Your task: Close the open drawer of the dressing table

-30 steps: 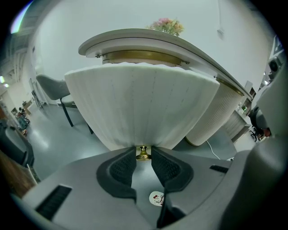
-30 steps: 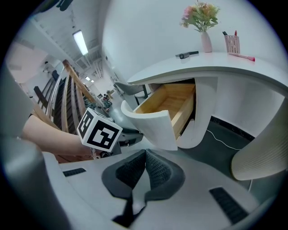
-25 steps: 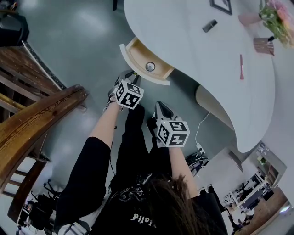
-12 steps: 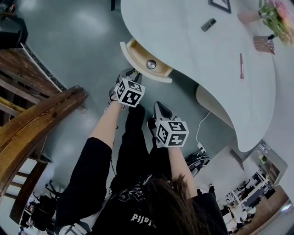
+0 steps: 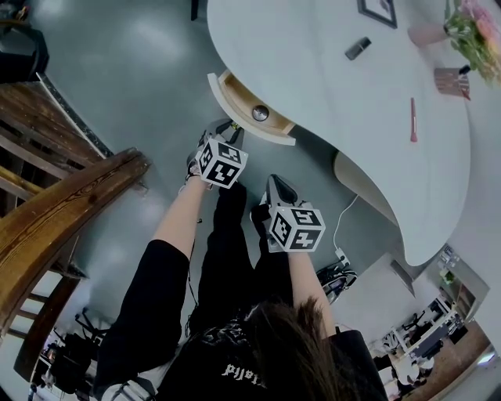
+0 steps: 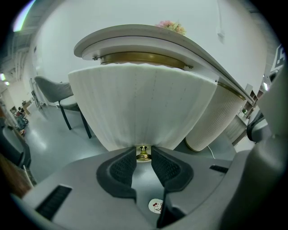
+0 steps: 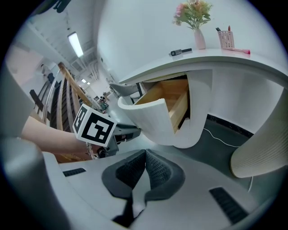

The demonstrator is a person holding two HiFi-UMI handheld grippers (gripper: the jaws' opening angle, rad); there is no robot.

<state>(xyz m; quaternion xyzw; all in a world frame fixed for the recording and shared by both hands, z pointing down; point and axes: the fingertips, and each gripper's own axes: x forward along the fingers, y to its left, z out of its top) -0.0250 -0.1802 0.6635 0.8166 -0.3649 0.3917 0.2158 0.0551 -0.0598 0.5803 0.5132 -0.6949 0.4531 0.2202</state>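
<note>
At the near end of the white dressing table [image 5: 337, 102], the drawer [image 5: 235, 98] sticks out, open. You can see its wood inside & a small round shiny thing [image 5: 260, 113] lying in it. The drawer's front is white & curved, w/ thin lines running down it. Low on that front, in the middle, sits a little gold knob [image 6: 143, 152].

The left tongs [image 6: 143, 156] are right up at the front. Their two dark pads [image 6: 121, 167] squeeze the knob, one on each side, so the gap is narrow, just as wide as the knob.

The right tongs [image 7: 145, 152] hang beside the left ones & a bit further back, apart from the drawer. Their pads are pressed together w/ nothing btw them.

The person [image 5: 235, 345], in a black top, stands over both w/ arms reached out.

On the table top, well apart from the drawer, are:
- pink flowers [image 5: 470, 23] in a vase
- a pink cup [image 5: 450, 81] w/ brushes
- a thin pink stick [image 5: 412, 119]
- a small dark thing [image 5: 357, 48]
- the corner of a pic frame [image 5: 377, 9]

A fat ribbed leg [image 6: 216, 121] holds the table up next to the drawer, & a white cord [image 5: 344, 211] runs down by it to the grey floor [image 5: 141, 63]. A wooden stair rail [image 5: 63, 211] is off to the left. A grey chair [image 6: 54, 90] stands behind the table.
</note>
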